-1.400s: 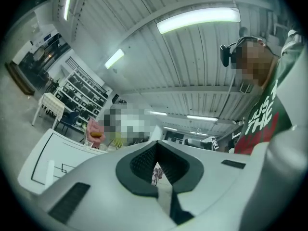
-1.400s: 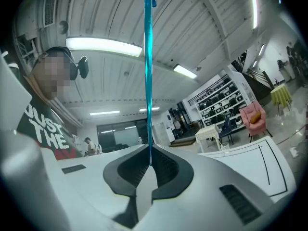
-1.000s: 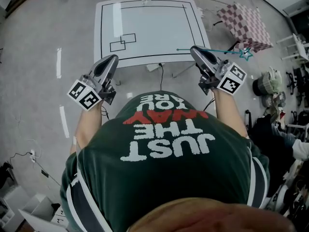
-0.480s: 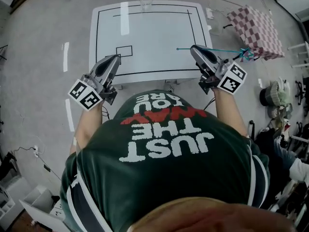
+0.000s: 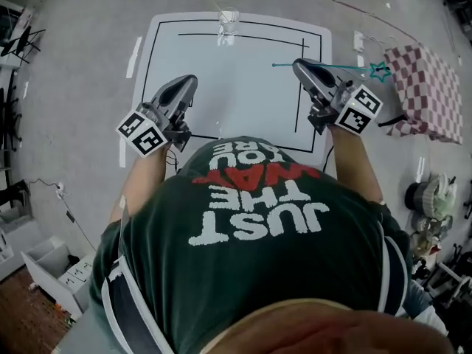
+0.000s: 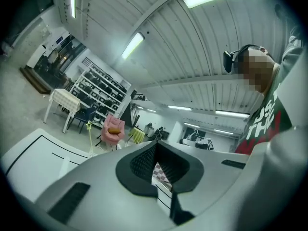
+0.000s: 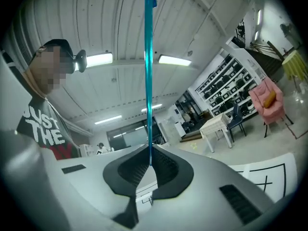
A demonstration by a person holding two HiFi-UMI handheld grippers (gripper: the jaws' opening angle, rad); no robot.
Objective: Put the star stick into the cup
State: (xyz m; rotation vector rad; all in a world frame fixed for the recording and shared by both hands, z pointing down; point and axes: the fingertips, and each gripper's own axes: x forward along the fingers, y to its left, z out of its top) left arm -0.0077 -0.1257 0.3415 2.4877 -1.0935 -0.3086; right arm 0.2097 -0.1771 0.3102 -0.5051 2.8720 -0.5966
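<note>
Workshop floor, white table with black outline. Over the last second the table has been drawn closer in the head view. Both grippers are now carried above its near half instead of short of its near edge.

Right gripper: jaws clenched on the star stick, with the thin teal shaft pinched between the pads. No change in grip is seen. The stick is held crosswise. Its plain end pokes left over the table, and the star sticks out right, past the table's right edge, above the floor near the checked cloth.

Left gripper: jaws closed together, nothing between them, parked over the near left part of the table.

The cup was absent from the frame a second ago and is now fully shown at the middle of the far edge. A thin pale stick seems to lean out of it already, but this cannot be confirmed.

Judgement:
- The approach is nearly done, but insertion has not started.
- The stick is still well apart from the cup, to the near right of it.
- The stick probably needs to be carried far and left, then turned upright with the plain end down over the rim.
- The shaft is thin and held near one end, so some swing of the star end is likely. The light cup could be tipped if the rim is clipped.
</note>
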